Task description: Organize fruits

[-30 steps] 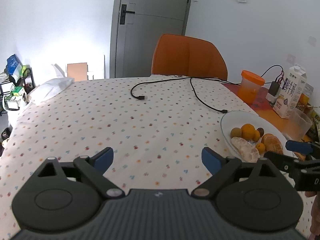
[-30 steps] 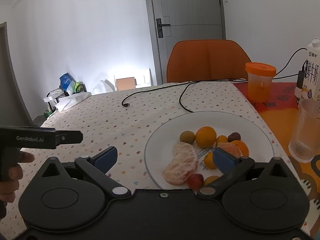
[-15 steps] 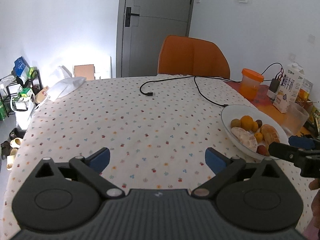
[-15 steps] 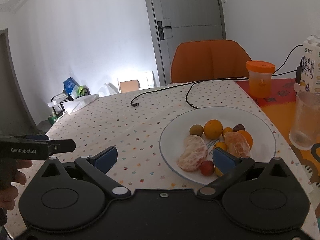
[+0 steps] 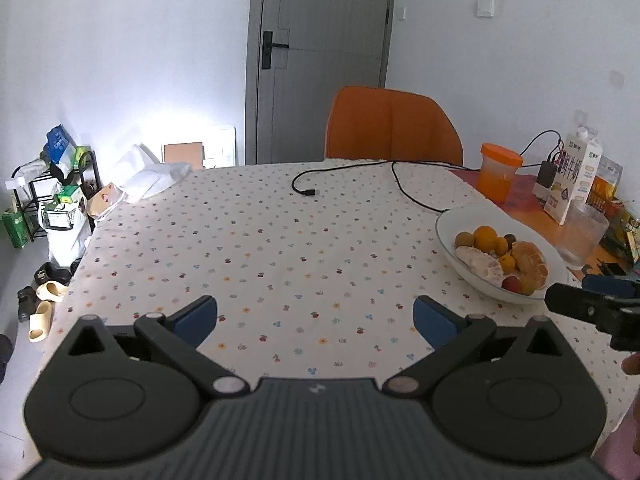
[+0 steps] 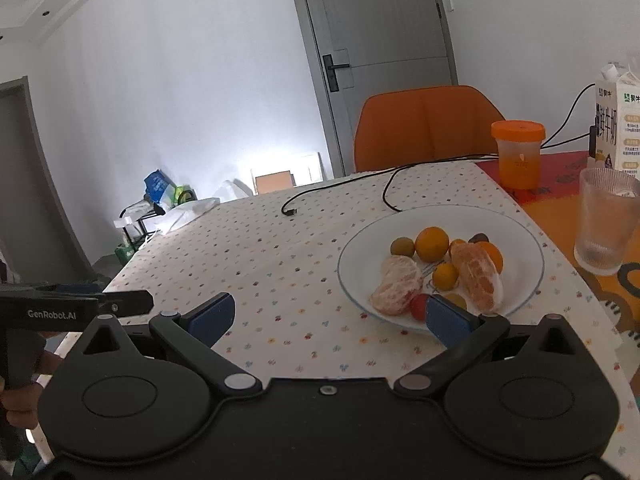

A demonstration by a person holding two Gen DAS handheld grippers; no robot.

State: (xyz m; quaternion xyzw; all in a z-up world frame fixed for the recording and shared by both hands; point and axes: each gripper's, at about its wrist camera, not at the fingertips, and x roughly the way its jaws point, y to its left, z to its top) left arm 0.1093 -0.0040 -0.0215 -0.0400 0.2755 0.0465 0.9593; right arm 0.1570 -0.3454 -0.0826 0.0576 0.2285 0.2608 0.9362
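Observation:
A white plate (image 6: 516,236) on the dotted tablecloth holds several fruits: two peeled citrus halves (image 6: 396,284), an orange (image 6: 431,243), small kumquats, a green fruit (image 6: 402,246) and a red one (image 6: 419,306). The plate also shows at the right of the left wrist view (image 5: 452,224). My right gripper (image 6: 330,318) is open and empty, at the table's near edge with its right finger just before the plate's front rim. My left gripper (image 5: 316,318) is open and empty above the tablecloth, left of the plate.
A ribbed glass (image 6: 606,226), an orange-lidded jar (image 6: 518,154) and a milk carton (image 6: 618,124) stand right of the plate. A black cable (image 5: 396,182) lies across the far tablecloth. An orange chair (image 5: 394,128) stands behind the table. A shelf (image 5: 44,196) and shoes are at the left.
Both grippers have pulled back and risen from the table, so the plate and tabletop appear farther away. Both stay open and empty. The fruits have not moved.

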